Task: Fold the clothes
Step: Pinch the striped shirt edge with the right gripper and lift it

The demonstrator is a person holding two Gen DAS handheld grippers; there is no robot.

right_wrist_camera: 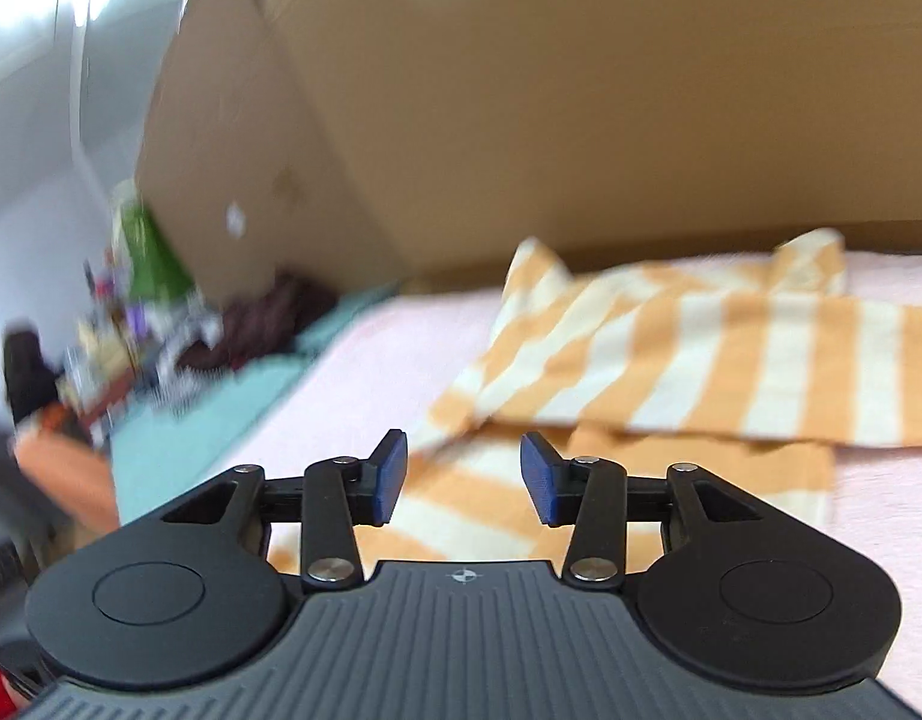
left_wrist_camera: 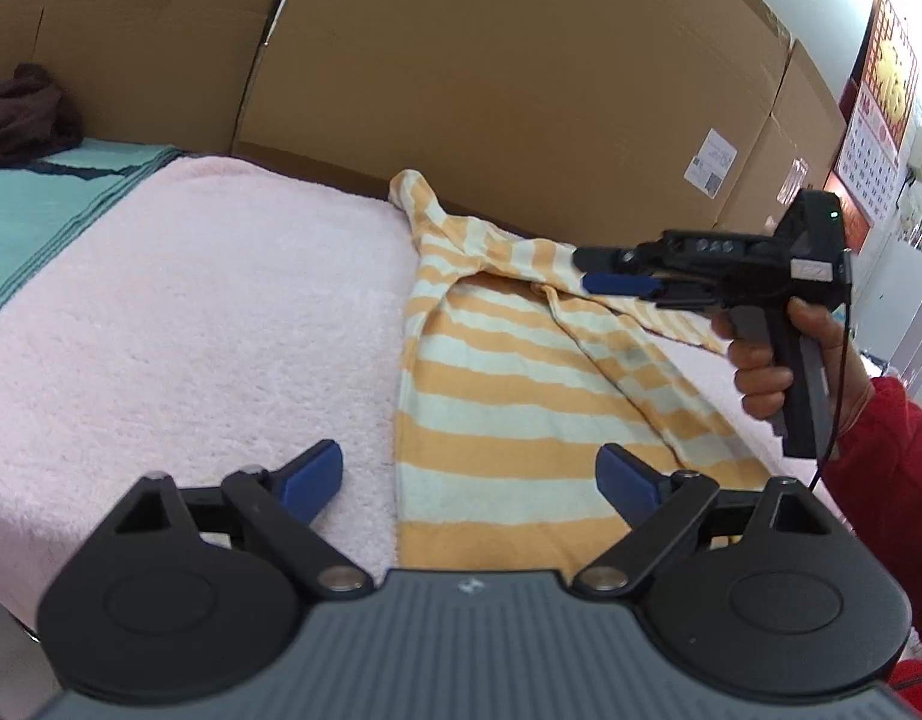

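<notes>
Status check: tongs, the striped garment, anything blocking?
Left tongs open, empty. Right tongs open, empty, above the striped garment. Garment part-folded on pink towel. Nothing in the way.

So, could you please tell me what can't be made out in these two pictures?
- Striped garment: its near hem is hidden behind the left gripper in the left wrist view.
- Cluttered things at the left of the right wrist view: motion blur, unidentifiable.
- Label on the cardboard box: print too small.
- Dark cloth: cut off by the left edge.

1 striped garment (left_wrist_camera: pixel 521 396), 2 grippers (left_wrist_camera: pixel 470 480) (right_wrist_camera: pixel 461 480)
</notes>
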